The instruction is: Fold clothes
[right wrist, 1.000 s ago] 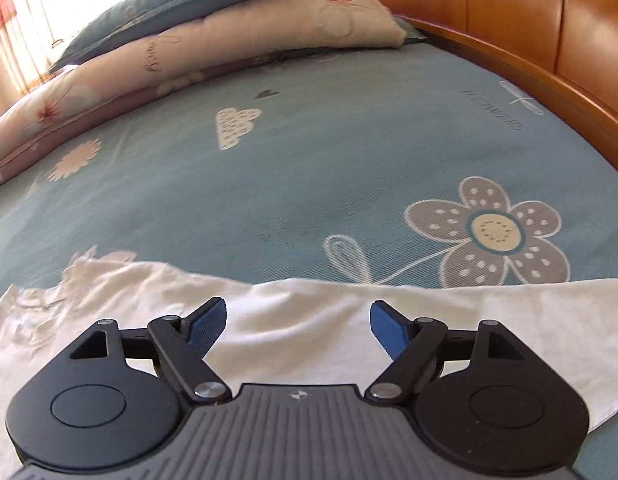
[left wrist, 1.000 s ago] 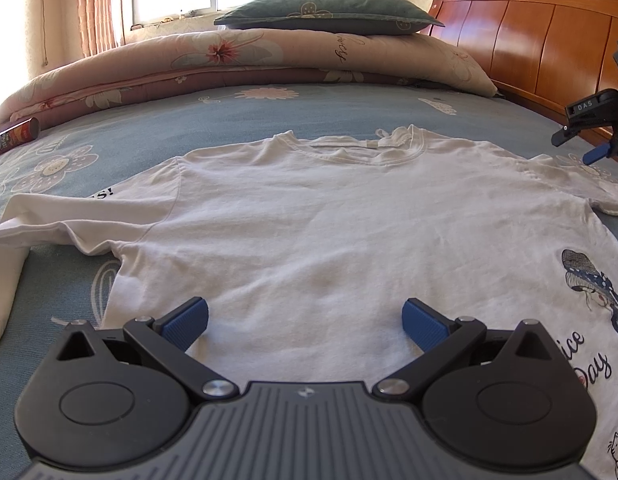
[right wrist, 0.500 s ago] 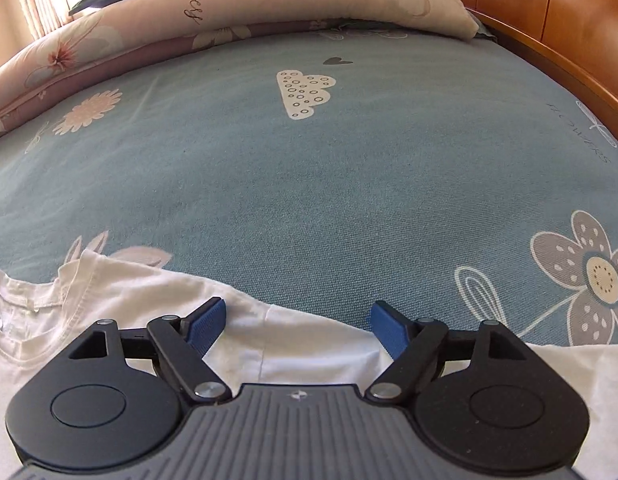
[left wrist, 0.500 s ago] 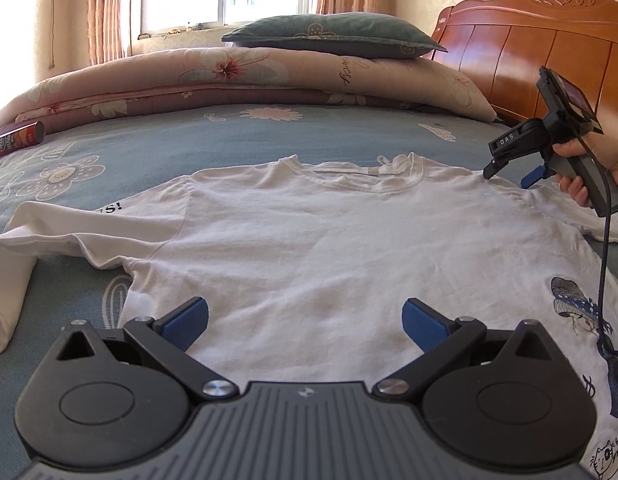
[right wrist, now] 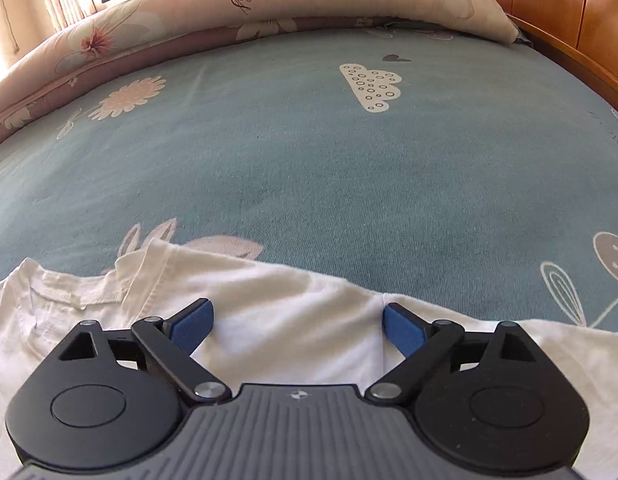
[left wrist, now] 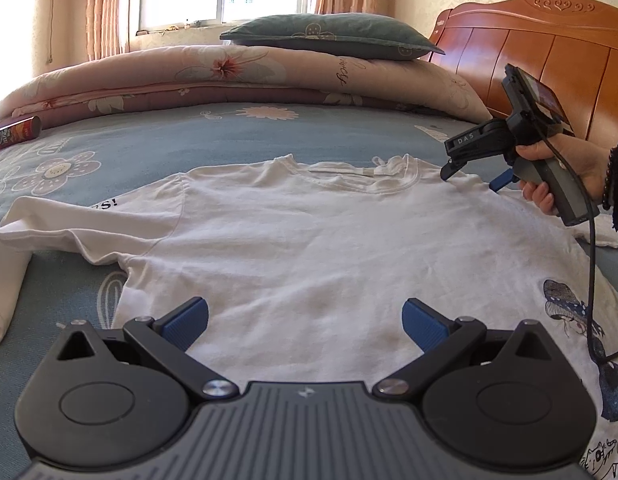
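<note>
Right gripper (right wrist: 297,326) jaws opening over T-shirt (right wrist: 293,320) shoulder, left gripper (left wrist: 305,320) jaws released

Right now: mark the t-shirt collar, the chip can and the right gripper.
t-shirt collar (left wrist: 389,184), left wrist view, on the front ribbed neckband.
chip can (left wrist: 16,133), left wrist view, on the middle of its side, lying on the bed.
right gripper (left wrist: 473,174), left wrist view, between its fingertips, jaws opening over the shirt shoulder.

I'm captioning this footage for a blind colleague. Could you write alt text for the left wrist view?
A white cotton T-shirt lies spread flat on a blue flower-print bedsheet, with the open left gripper hovering near its hem. At its far shoulder a hand holds the right gripper, jaws opening.
</note>
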`<act>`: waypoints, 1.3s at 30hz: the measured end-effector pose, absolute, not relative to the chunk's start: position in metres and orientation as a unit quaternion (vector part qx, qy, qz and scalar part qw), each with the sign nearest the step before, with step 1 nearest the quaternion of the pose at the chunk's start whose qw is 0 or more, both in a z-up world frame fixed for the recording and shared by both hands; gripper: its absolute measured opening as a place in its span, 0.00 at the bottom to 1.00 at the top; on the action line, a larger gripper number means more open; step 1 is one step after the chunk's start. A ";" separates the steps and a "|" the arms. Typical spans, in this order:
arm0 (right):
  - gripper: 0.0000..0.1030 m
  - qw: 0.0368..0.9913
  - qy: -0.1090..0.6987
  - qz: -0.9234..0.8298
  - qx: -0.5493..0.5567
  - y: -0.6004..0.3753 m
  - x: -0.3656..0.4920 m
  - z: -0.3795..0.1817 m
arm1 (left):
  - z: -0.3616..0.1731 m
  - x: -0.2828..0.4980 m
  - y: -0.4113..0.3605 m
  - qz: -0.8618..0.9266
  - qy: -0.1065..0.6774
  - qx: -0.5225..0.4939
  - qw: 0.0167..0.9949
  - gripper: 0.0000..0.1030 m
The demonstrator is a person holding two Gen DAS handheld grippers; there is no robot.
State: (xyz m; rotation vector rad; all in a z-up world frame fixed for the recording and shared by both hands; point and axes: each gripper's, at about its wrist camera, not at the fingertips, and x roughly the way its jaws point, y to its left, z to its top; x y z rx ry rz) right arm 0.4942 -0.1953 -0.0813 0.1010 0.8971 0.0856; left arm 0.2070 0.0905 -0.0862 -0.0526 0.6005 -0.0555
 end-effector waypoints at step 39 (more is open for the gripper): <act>0.96 0.898 0.419 -0.002 0.134 -0.354 0.421 -0.080 | -0.100 0.214 0.077 -0.027 0.328 -0.002 0.944 0.99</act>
